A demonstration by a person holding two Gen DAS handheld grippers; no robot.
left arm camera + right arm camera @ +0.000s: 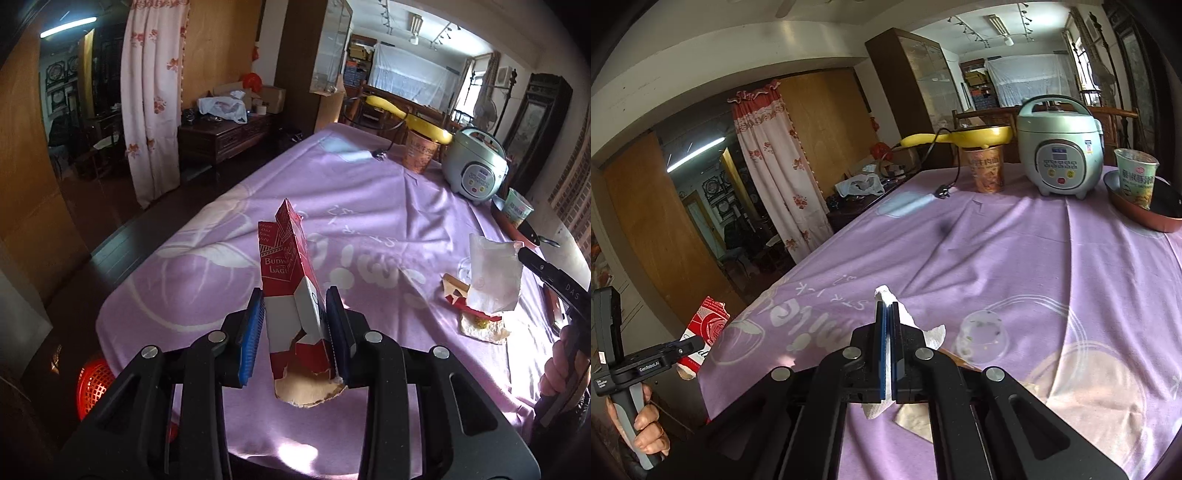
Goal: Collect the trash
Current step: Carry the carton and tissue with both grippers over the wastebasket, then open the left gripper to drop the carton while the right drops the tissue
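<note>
At the far left, low beside the table edge, we see a round red plastic mesh basket (94,384) on the dark floor. Just right of it, our left gripper (295,325) has its blue-padded fingers (252,332) drawn in against a torn red-and-white cardboard beer carton (291,295), which stands upright between them, lifted above the lilac printed tablecloth (369,206); the carton's ragged brown lower edge hangs free over the cloth.

Further right, a small heap of trash lies on the cloth: a torn scrap of red-and-tan cardboard (456,291) with a crumpled beige paper wrapper (484,328) just beside it. Above this heap hangs a crumpled white paper napkin (493,273), pinched at its upper corner by our right gripper (888,332). In the right wrist view its two fingers are pressed almost flat together with only the thin napkin (908,317) between them. Just right of the fingers a clear plastic cup (982,338) lies on the cloth; we think it is tipped on its side, though the glare makes this hard to judge.

At the back of the table, from left to right, stand a brown printed instant-noodle cup (986,170) with a yellow long-handled pan (979,134) resting on top of it, a pale green rice cooker (1060,147), and a green printed noodle cup (1136,177) sitting inside a red-rimmed dark frying pan (1137,214). A black power plug (942,192) lies on the cloth left of the brown cup.
</note>
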